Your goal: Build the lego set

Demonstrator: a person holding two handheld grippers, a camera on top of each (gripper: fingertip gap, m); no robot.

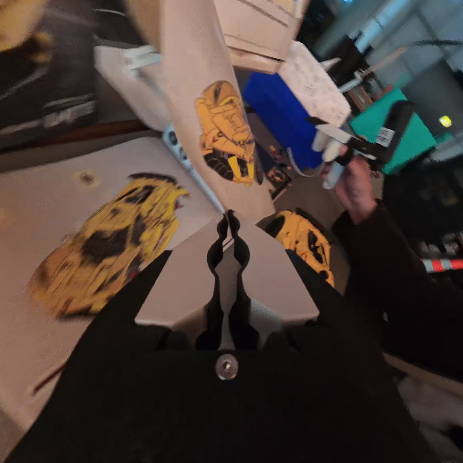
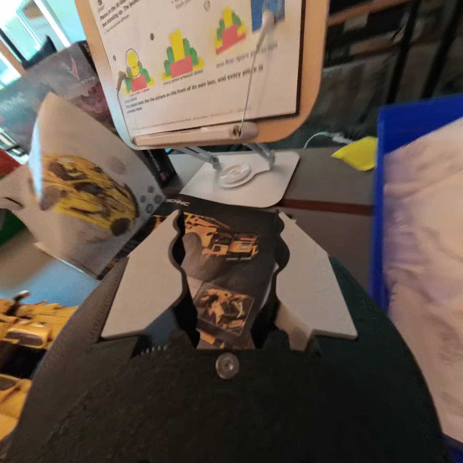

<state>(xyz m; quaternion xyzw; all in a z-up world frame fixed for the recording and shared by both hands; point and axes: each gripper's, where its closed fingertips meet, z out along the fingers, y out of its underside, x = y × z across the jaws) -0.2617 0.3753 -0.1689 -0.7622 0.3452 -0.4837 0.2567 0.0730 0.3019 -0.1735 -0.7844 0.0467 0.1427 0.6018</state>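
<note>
My left gripper (image 1: 229, 215) is shut on the edge of a page of the instruction booklet (image 1: 220, 130). The page stands up from the fingertips and bears a drawing of a yellow machine. A page with a yellow car picture (image 1: 107, 245) lies flat to the left. In the right wrist view the lifted page (image 2: 82, 190) curls up at the left, blurred. My right gripper (image 2: 228, 215) is open and empty above a black booklet cover (image 2: 225, 240) with yellow vehicle pictures. It also shows in the left wrist view (image 1: 323, 150), held by a hand at the right.
A stand with a printed sheet (image 2: 200, 62) rises behind the booklet on a grey base (image 2: 275, 180). A blue bin (image 2: 413, 115) stands at the right, with a yellow bag (image 2: 358, 152) beside it. A yellow lego model (image 2: 30, 323) sits at the lower left. My hands' fingertips stand some 35 cm from each other.
</note>
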